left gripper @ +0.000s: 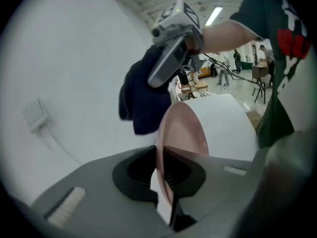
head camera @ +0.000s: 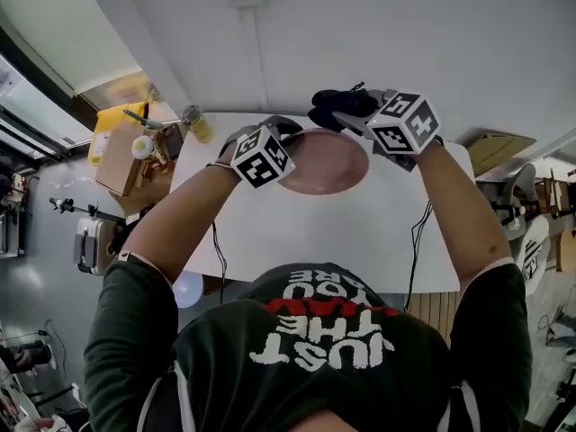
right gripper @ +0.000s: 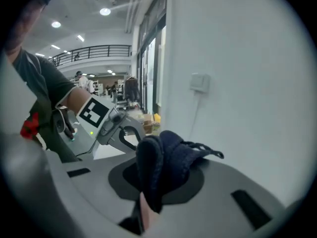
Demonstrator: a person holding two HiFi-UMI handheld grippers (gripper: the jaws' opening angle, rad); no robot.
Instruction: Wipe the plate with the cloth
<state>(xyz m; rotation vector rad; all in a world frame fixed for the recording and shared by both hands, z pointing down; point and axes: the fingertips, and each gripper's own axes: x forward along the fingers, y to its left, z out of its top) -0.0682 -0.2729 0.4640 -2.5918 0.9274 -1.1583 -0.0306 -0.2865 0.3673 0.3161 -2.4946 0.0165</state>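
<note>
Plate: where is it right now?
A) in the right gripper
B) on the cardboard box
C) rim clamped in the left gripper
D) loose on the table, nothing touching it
C: the left gripper view shows the plate with its rim pinched between the closed jaws of the left gripper, while the right gripper holds only the cloth.

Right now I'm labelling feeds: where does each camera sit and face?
Head view: on the head, steeply down onto the table; arms and shirt show.
Left gripper view: on the left gripper, along jaws shut on the plate; right forearm shows.
Right gripper view: on the right gripper, along jaws shut on the cloth, toward the wall; left forearm shows.
Shared: each gripper view shows the other gripper.
</note>
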